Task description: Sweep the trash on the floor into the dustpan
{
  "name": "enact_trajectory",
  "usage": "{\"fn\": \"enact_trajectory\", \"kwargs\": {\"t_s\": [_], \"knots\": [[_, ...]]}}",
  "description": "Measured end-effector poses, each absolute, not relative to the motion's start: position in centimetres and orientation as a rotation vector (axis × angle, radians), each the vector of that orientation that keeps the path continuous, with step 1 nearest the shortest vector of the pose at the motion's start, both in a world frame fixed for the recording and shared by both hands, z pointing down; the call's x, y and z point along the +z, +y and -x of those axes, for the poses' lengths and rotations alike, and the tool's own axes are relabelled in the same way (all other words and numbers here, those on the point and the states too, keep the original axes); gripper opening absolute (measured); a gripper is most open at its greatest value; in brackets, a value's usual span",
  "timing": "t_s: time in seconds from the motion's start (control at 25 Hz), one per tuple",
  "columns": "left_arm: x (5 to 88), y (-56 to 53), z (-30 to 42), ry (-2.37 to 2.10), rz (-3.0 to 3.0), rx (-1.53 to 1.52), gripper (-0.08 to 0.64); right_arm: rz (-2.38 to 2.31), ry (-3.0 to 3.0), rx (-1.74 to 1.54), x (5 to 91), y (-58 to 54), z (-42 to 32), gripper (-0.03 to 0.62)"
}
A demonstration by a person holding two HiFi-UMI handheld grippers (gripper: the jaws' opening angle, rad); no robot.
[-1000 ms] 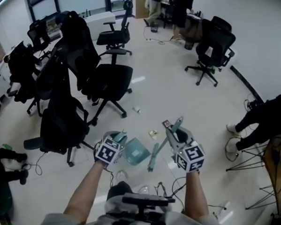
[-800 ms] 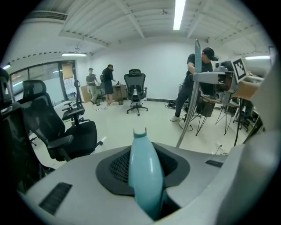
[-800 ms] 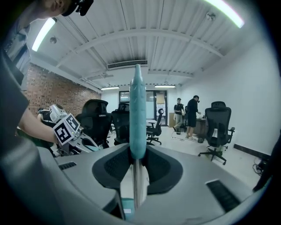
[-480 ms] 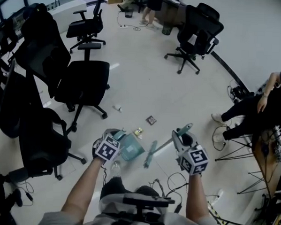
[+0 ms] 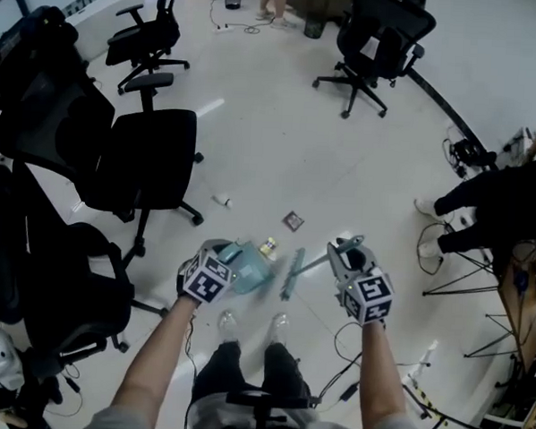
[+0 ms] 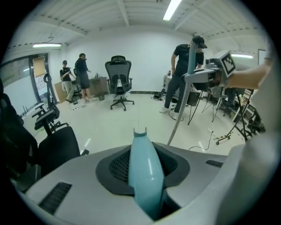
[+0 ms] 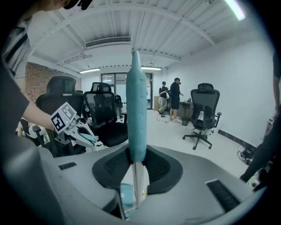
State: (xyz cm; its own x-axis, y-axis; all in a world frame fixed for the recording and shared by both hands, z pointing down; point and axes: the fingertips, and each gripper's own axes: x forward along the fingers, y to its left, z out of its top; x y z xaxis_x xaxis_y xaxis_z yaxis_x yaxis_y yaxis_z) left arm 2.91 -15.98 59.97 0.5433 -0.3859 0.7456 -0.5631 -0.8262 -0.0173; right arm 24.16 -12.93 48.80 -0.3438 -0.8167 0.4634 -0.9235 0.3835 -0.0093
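- Head view: the left gripper (image 5: 226, 257) carries a teal dustpan (image 5: 250, 266) low over the pale floor (image 5: 280, 156). The right gripper (image 5: 341, 251) carries a broom (image 5: 293, 275), its head just right of the dustpan. A yellowish scrap (image 5: 267, 247) lies just beyond the dustpan, a dark square scrap (image 5: 292, 221) farther out, and a small white piece (image 5: 221, 200) near a black office chair (image 5: 150, 158)
- Left gripper view: the jaws are clamped on the dustpan's pale-blue handle (image 6: 145, 171)
- Right gripper view: the jaws are clamped on the broom's teal grip (image 7: 136, 105), which stands upright between them
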Motion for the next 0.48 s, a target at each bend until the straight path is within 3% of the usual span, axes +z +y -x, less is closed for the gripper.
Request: {"fn": "enact_trajectory", "kwargs": {"t_s": [0.48], "knots": [[63.9, -21.5, -6.8, -0.768, -2.548, 1.261, 0.107, -1.276, -2.305, 0.409, 61.4, -21.9, -24.2, 0.084]]}}
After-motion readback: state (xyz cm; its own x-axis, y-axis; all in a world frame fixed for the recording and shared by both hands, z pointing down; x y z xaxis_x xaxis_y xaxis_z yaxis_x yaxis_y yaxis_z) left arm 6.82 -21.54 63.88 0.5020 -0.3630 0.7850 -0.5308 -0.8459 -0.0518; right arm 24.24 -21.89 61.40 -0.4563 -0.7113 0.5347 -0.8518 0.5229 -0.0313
